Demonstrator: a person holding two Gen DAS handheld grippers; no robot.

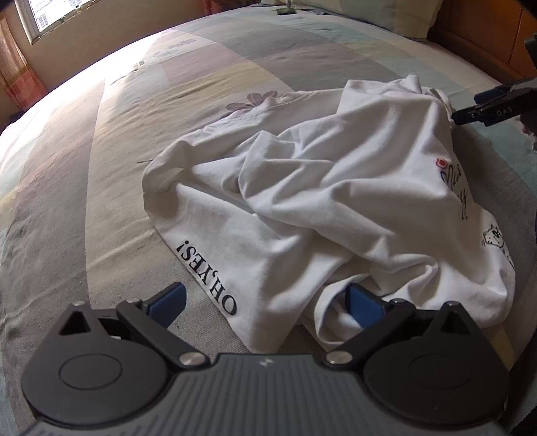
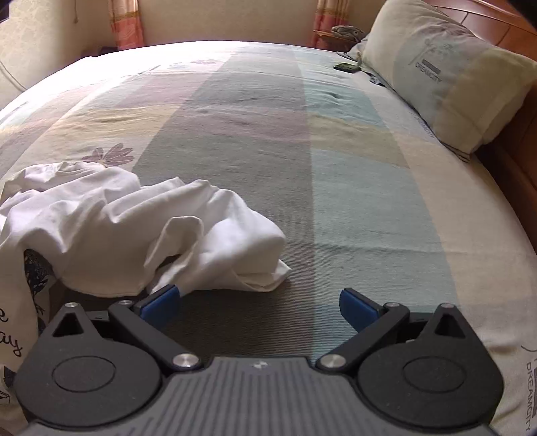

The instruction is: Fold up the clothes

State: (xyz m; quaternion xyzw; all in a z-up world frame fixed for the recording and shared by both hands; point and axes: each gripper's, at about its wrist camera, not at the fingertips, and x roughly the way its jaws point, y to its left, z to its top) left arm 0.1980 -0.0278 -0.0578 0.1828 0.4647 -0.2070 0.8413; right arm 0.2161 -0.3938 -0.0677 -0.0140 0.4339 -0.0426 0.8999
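A crumpled white T-shirt (image 1: 319,187) with black "OH,YES!" lettering lies bunched on the bed. In the left wrist view my left gripper (image 1: 265,303) stands open at its near hem, the right blue pad tucked into a fold, the left pad over bare sheet. The right gripper (image 1: 483,107) shows at the shirt's far right edge, beside the cloth. In the right wrist view the same T-shirt (image 2: 127,231) lies at the left, and my right gripper (image 2: 258,307) is open over the sheet, its left pad touching a loose edge of fabric.
A patchwork bedsheet (image 2: 302,141) in pastel blocks covers the bed. A pillow (image 2: 446,70) leans on the wooden headboard (image 2: 517,161) at the right. A small dark object (image 2: 347,67) lies near the pillow. Curtains and a window (image 1: 50,13) stand beyond the bed's far edge.
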